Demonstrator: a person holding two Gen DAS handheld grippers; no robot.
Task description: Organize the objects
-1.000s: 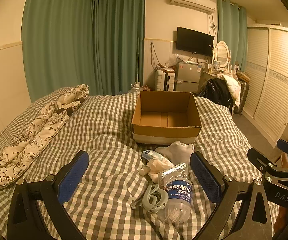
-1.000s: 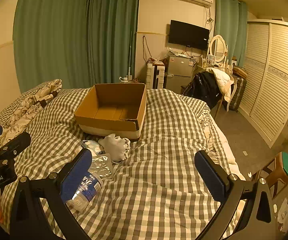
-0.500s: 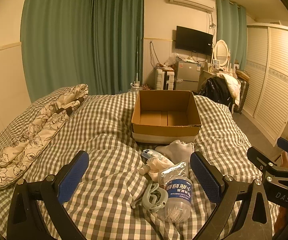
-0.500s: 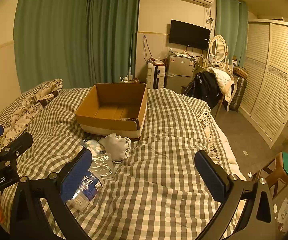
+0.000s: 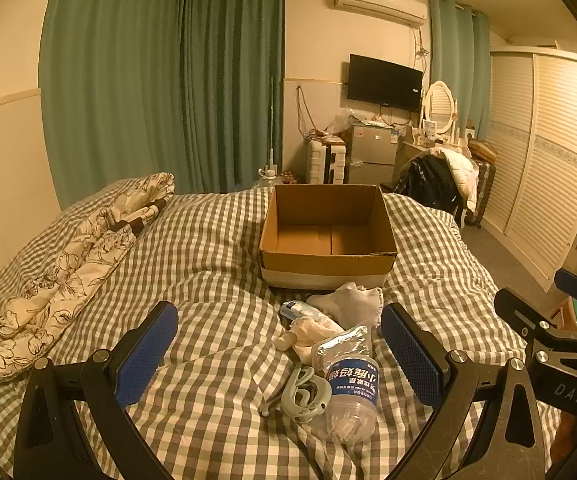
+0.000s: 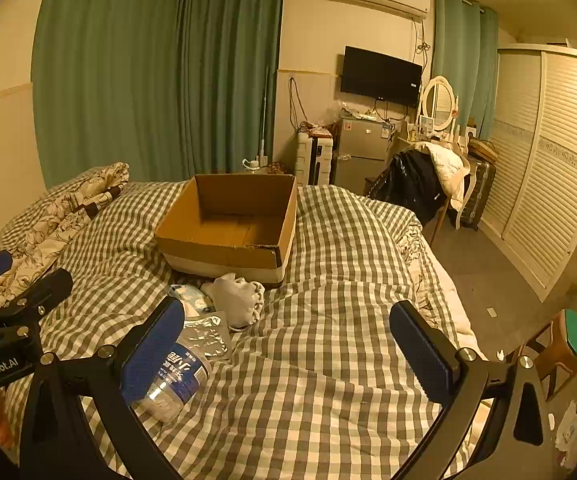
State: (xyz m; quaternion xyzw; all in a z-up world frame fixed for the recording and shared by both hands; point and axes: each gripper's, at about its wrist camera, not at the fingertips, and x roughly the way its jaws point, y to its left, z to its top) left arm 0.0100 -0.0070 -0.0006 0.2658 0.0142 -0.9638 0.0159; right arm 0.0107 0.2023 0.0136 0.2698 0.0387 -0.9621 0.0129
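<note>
Your left hand-held gripper (image 5: 279, 350) and right hand-held gripper (image 6: 287, 348) both gape wide, holding nothing. The bottle (image 5: 351, 390), cloth (image 5: 350, 304) and pouch (image 5: 342, 344) lie on the bed (image 5: 208, 264) before the box (image 5: 328, 256).

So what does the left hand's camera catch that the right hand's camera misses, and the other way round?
Only the left view shows the pale green looped item lying beside the bottle, and the crumpled cream item behind it; in the right view that gripper's own finger covers that spot.

Only the right view shows the green-topped stool on the floor beside the bed.

Both show the open, empty cardboard box, the plastic bottle with its blue label, the silver pouch, the white cloth, the checked bedspread, and both grippers open: left gripper, right gripper.
</note>
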